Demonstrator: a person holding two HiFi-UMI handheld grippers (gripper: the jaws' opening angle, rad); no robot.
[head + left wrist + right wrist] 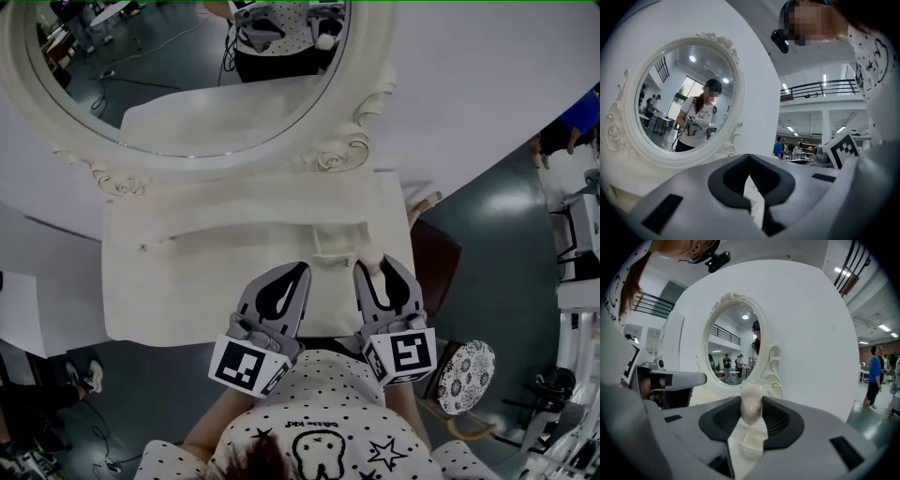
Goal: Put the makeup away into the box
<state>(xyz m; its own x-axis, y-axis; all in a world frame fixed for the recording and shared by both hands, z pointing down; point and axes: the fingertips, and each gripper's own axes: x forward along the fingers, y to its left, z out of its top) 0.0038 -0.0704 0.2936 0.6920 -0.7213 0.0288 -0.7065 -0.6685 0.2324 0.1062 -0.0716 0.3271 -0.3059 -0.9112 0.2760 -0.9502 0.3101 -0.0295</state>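
right tongs [373, 267] are partly closed, both pads pressed on a pale, egg-shaped makeup sponge [751, 404], which keeps them from meeting. left tongs [302, 272] are closed tip to tip and empty, with only a narrow gap showing behind the tips in the left gripper view.

the sponge's long axis runs along the right tongs. its rounded end pokes out just past the tips, towards the oval mirror [361, 103] ahead of both tongs. its back end is buried between the pads and cannot be seen.

both tongs hang side by side, near each other, over the cream desk [178, 281]. just left of the right tongs' tips, a small cream block [333, 246] sits on the desk; it is too pale against the desk to tell what it is.
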